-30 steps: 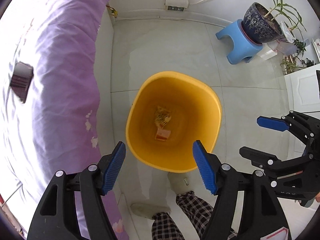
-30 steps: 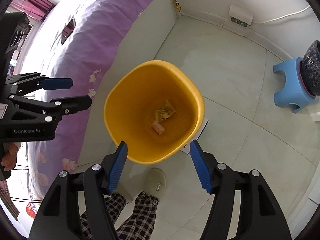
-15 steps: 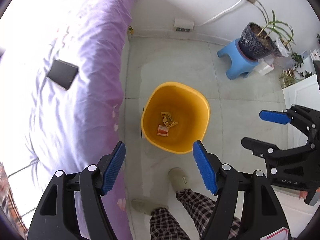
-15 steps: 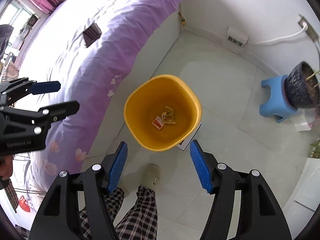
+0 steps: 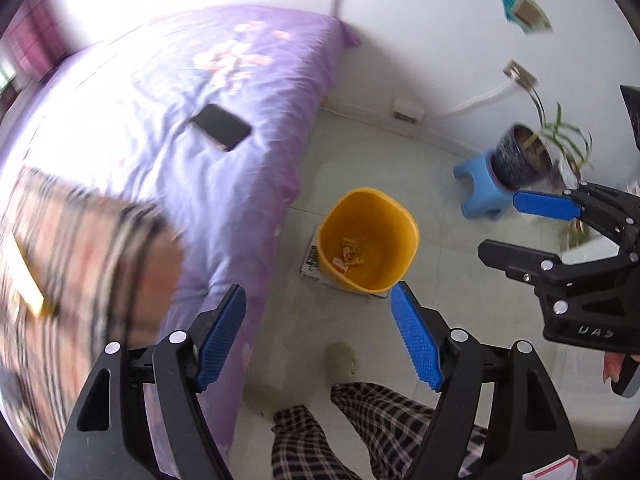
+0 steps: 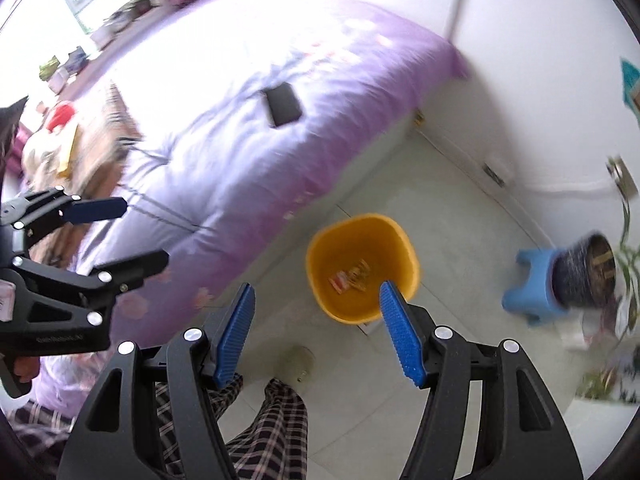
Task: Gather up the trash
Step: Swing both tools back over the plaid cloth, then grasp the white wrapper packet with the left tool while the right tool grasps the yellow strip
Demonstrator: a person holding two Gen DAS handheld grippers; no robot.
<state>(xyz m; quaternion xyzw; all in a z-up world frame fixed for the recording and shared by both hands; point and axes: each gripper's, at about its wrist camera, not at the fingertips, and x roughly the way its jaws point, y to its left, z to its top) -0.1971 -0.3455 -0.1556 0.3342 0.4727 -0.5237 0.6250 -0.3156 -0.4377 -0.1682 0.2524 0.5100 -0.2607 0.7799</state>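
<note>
**A:** So where's the trash at? From what I can see, a couple of wrappers [image 5: 347, 255] are lying at the bottom of the yellow bin [image 5: 404, 264]. The bin stands on the floor [image 5: 360, 168] just right of the purple bed [image 5: 248, 184], with something flat and printed tucked under it.

**B:** Yep, the right camera has the scraps [image 6: 352, 278] down in the bin [image 6: 320, 248] too. Both tools are held high above it and empty. The left hand-held gripper [image 5: 318, 340] has its jaws spread wide with nothing between the blue pads. The right hand-held gripper [image 6: 316, 332] is just as wide and just as empty.

**A:** Makes sense, I guess. Open jaws up high means they're ready for the next grab, not carrying anything.

**B:** My read too. The bin sits beside the bed, probably so it's close to wherever the mess is. There's a dark phone [image 5: 221, 127] lying on the bedspread, but I wouldn't call that trash.

**A:** Agreed. On the near left of the bed there's a blurry striped pile [image 5: 80, 264] with something yellowish on it. It's too smeared to say what it is, but it could be the next target.

**B:** Far right there's a blue stool [image 6: 532, 280] with a potted plant [image 6: 584, 272] on it, well apart from the bin. Just keep clear of it.
</note>
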